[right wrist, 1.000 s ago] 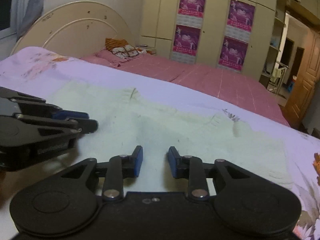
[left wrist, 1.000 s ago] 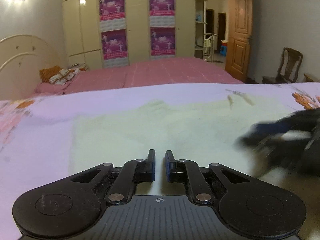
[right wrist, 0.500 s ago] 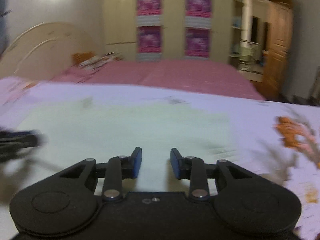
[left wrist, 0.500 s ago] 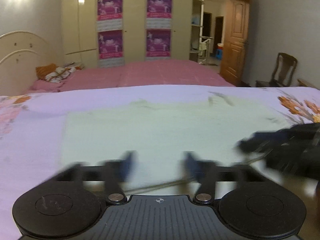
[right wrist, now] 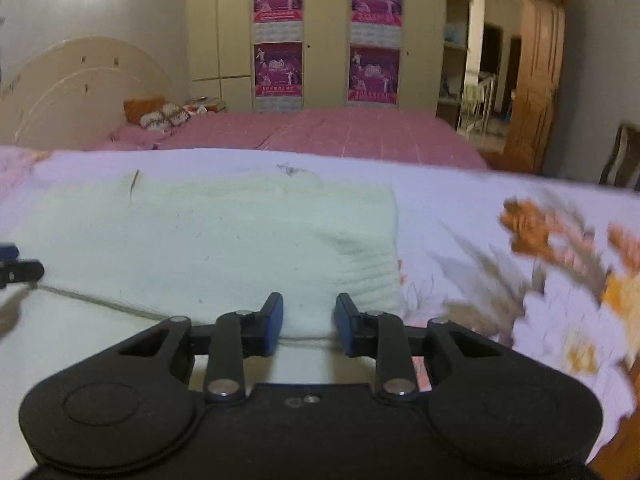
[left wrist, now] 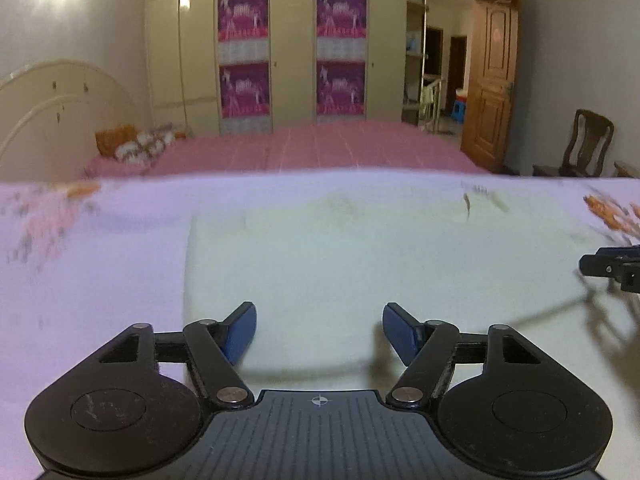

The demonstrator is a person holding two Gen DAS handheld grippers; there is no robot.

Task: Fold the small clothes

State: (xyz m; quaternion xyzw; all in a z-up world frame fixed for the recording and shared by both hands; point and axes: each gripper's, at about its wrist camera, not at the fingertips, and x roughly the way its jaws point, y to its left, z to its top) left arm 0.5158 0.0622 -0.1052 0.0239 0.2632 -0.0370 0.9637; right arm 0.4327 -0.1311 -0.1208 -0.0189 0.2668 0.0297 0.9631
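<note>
Pale green knit garment (right wrist: 224, 236): soft cloth, ribbed, slightly fuzzy, matt. 
Floral bedsheet (right wrist: 500, 248) under garment: smooth printed cloth, matt. 
Pink quilt (left wrist: 320, 152) beyond garment: stitched cloth. 
Wardrobe (left wrist: 288, 40) behind quilt: glossy cream panels, paper posters. 
Door (left wrist: 494, 80) right of wardrobe: varnished wood. 
Left gripper (left wrist: 319, 330): matt black plastic, metal rivets.

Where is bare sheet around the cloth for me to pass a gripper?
Bare floral sheet lies right of the pale cloth, and more left of it, and a strip behind it. The near edge is crowded: left gripper and right gripper are open over it.
</note>
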